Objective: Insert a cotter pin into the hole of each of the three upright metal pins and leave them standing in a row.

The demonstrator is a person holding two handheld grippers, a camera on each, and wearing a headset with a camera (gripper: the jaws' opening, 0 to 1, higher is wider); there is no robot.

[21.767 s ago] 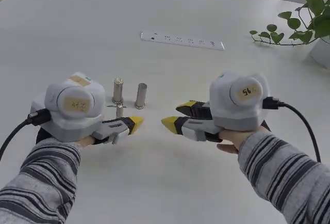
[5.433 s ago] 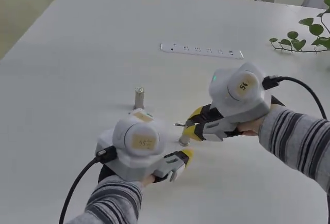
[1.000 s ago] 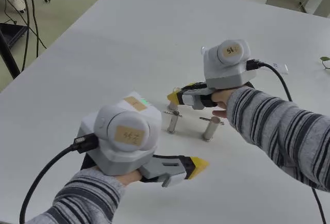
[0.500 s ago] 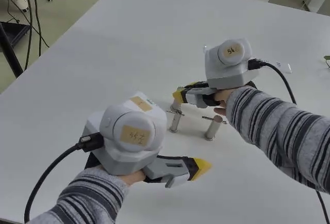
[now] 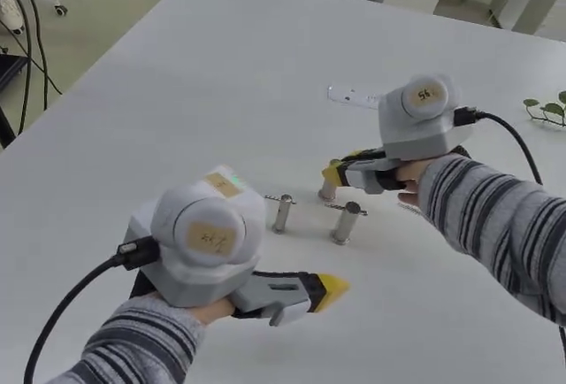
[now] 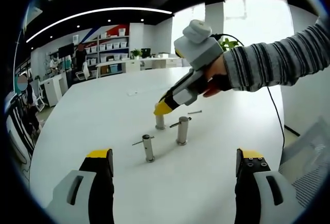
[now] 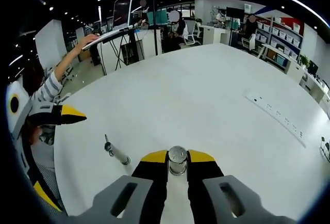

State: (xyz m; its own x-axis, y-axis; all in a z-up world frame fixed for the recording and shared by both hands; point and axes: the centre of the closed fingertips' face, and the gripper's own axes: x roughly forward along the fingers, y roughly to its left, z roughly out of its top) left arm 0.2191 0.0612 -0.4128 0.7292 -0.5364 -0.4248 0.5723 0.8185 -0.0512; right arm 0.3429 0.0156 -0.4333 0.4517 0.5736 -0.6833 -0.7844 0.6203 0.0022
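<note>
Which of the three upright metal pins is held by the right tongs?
The far pin, farthest from the left tongs, clamped in the right tongs; the middle pin and the near pin stand free.

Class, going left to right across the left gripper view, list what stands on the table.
Nearest metal pin → farthest metal pin, held by the right gripper → third metal pin.

white matte tabletop (image 5: 203, 74) | long white plastic power strip (image 5: 352, 96) flat on it, far side | green leafy plant sprig (image 5: 548, 108) right edge | black cables (image 5: 26, 30) on floor, left
</note>
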